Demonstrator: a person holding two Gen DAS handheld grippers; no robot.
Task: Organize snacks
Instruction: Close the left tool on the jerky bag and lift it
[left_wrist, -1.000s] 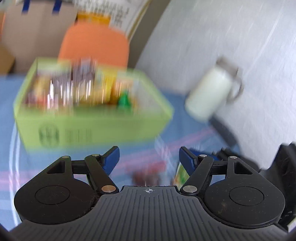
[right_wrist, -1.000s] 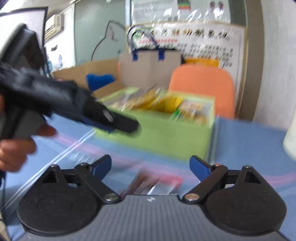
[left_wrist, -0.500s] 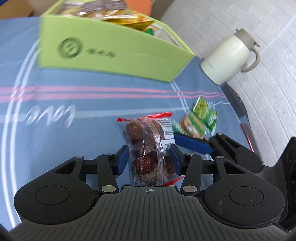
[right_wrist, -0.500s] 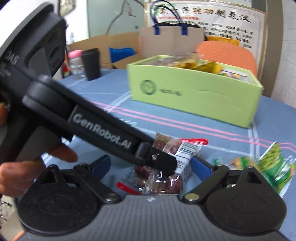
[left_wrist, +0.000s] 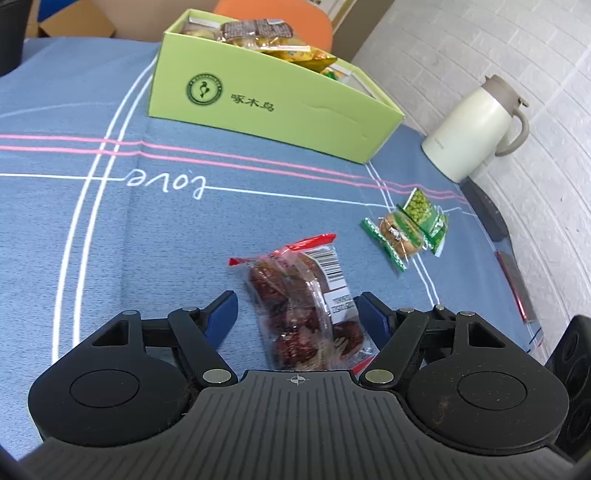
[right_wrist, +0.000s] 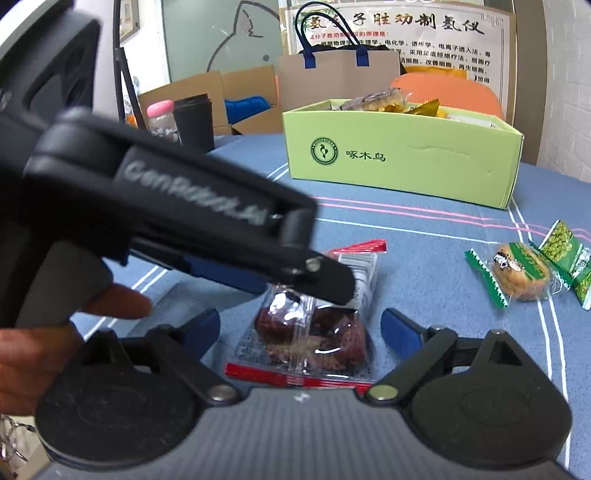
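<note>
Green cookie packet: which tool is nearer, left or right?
Right. The cookie packet lies ahead-right of the right tool; the left tool, jaws opening around the date packet, sits farther left.

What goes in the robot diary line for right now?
left gripper: opening, dates packet between jaws | right gripper: open | green box: behind

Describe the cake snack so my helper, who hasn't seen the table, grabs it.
Find the green box on the blue tablecloth. Nearer and toward the cream jug lie two green packets; the cake is the round golden-brown one in clear wrap, overlapping the green pea packet.
</note>
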